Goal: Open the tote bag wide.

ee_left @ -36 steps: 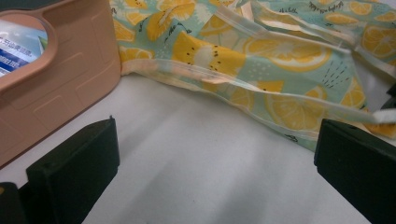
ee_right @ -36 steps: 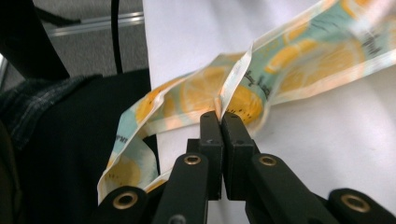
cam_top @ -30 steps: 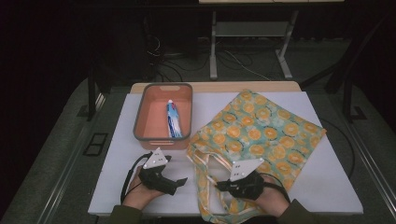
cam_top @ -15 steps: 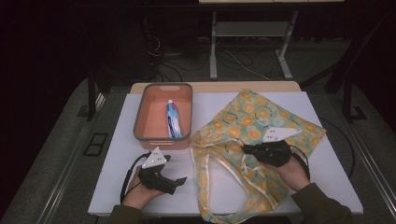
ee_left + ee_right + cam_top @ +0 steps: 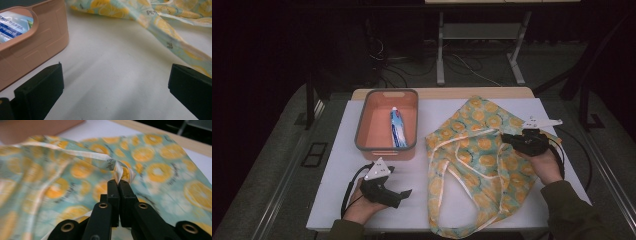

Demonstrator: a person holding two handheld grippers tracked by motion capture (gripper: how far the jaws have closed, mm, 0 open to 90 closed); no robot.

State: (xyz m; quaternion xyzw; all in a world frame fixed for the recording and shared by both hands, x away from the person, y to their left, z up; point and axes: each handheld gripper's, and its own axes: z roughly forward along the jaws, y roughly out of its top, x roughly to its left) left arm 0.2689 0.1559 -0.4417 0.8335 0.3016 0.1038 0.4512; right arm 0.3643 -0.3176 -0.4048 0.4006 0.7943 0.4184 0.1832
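Orange-slice cotton covers the right half of the white table (image 5: pixel 337 150) in the high view: the tote bag (image 5: pixel 484 165) lies flat there, its pale handles (image 5: pixel 449 155) looping across its left side. My right gripper (image 5: pixel 507 139) sits over the bag's right part, pointing left, with a bit of handle pinched at its tip. My left gripper (image 5: pixel 404 192) rests near the front edge, left of the bag and just in front of the salmon-pink bin (image 5: pixel 362 127), which holds a blue and white toothpaste tube (image 5: pixel 397 127). In the left gripper view, my two black jaws stand wide apart with nothing between them but bare table; the bin's wall (image 5: pixel 37 45) and its handle cut-out rise at the far left, and the bag's edge (image 5: pixel 162 27) runs across the far right. In the right gripper view, my jaws are clenched together on the cream handle strap (image 5: pixel 117 168), which folds up out of their tips, and the printed fabric (image 5: pixel 162 165) spreads beneath and beyond them.
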